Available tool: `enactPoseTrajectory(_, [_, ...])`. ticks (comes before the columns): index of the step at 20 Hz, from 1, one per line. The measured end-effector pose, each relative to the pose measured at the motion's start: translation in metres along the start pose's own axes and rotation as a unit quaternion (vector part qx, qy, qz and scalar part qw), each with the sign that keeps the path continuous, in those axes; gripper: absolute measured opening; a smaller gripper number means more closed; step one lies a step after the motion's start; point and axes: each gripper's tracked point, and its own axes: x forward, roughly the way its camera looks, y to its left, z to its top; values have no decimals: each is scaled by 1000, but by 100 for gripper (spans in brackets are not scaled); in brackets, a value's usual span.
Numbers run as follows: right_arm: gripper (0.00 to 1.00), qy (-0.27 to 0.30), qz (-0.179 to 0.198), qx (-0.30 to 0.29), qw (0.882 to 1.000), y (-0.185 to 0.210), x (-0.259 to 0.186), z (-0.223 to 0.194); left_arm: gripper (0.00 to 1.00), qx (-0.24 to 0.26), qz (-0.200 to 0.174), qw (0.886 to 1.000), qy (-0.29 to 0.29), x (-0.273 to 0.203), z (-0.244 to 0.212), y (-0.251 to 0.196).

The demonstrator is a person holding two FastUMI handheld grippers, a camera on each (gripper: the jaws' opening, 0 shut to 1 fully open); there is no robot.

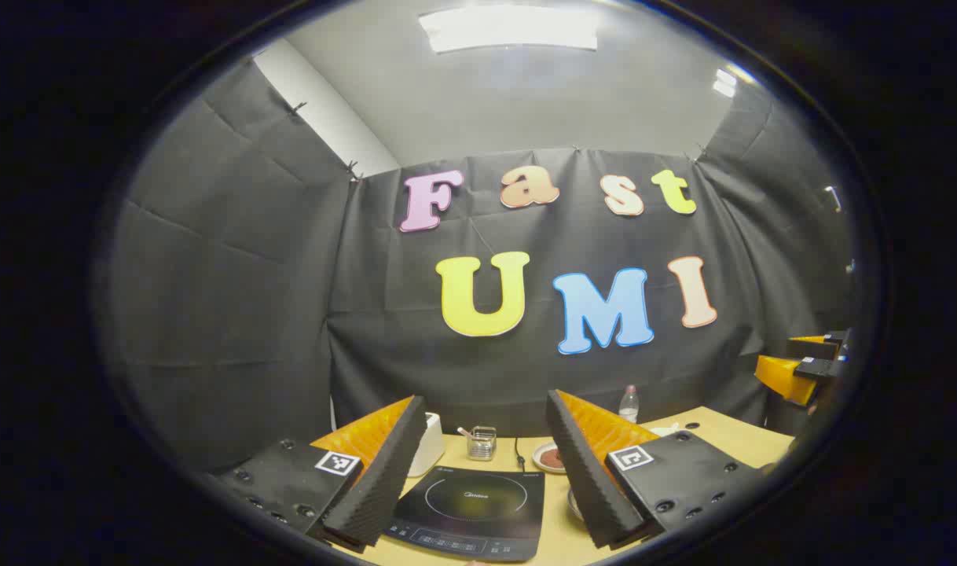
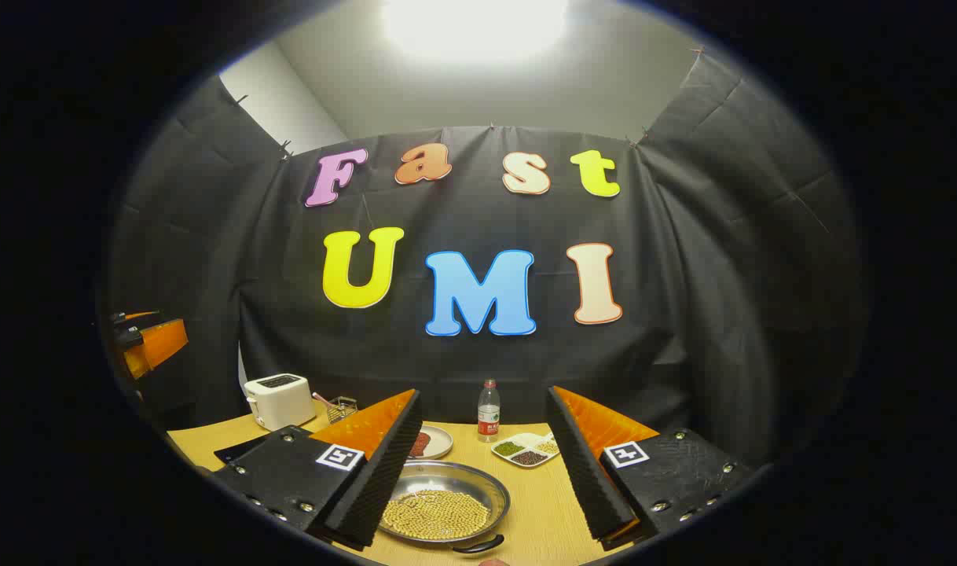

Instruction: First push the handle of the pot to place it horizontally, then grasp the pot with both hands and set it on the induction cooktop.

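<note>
On the desk (image 2: 541, 519) your pot (image 2: 445, 499) (beans inside, handle (image 2: 478, 544) nearest you) sits before the right gripper (image 2: 482, 472); left gripper (image 1: 478, 464) faces the induction cooktop (image 1: 471, 511). Both gape wide, holding nothing.

Each gripper, left (image 1: 485, 479) and right (image 2: 478, 479), carries black screw-studded plates with a square black-and-white marker, orange ribbed bracing and finely ridged finger faces.

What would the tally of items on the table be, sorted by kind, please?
Appliances: 2, induction cooktop, toaster
Cookware: 1, pot
Dishes: 2, round plate, divided dish
Bottles: 1, bottle
Baskets: 1, wire basket
Total: 7
</note>
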Motion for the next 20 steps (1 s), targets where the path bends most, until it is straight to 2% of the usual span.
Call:
enactPoseTrajectory(3, [96, -3, -2, -4, 1000, 0, -2, 1, 94, -3, -4, 1000, -3, 2, 0, -1])
enactPoseTrajectory(4, [96, -3, -3, -6, 1000, 0, -3, 1, 99, -4, -6, 1000, -3, 3, 0, -2])
enactPoseTrajectory(5, [95, -3, -3, -7, 1000, -1, -4, 0, 94, -5, -7, 1000, -2, 3, 0, -1])
enactPoseTrajectory(7, [95, -4, -4, -10, 1000, 0, -5, 1, 94, -12, -8, 1000, -2, 4, -3, -1])
enactPoseTrajectory(8, [95, -5, -6, -10, 1000, -1, -6, 2, 99, -17, -9, 1000, -1, 5, -4, 0])
enactPoseTrajectory(9, [95, -5, -6, -9, 1000, 0, -7, 2, 94, -20, -9, 1000, 1, 4, -8, 2])
enactPoseTrajectory(10, [95, -5, -6, -8, 1000, 1, -7, 2, 100, -21, -9, 1000, 2, 4, -9, 2])
enactPoseTrajectory(18, [95, 1, -12, -11, 1000, -4, -15, -6, 100, -16, -22, 1000, 4, 9, -10, 3])
enactPoseTrajectory(20, [96, 5, -17, -4, 1000, -6, -14, -7, 94, -16, -26, 1000, 4, 10, -10, 2])
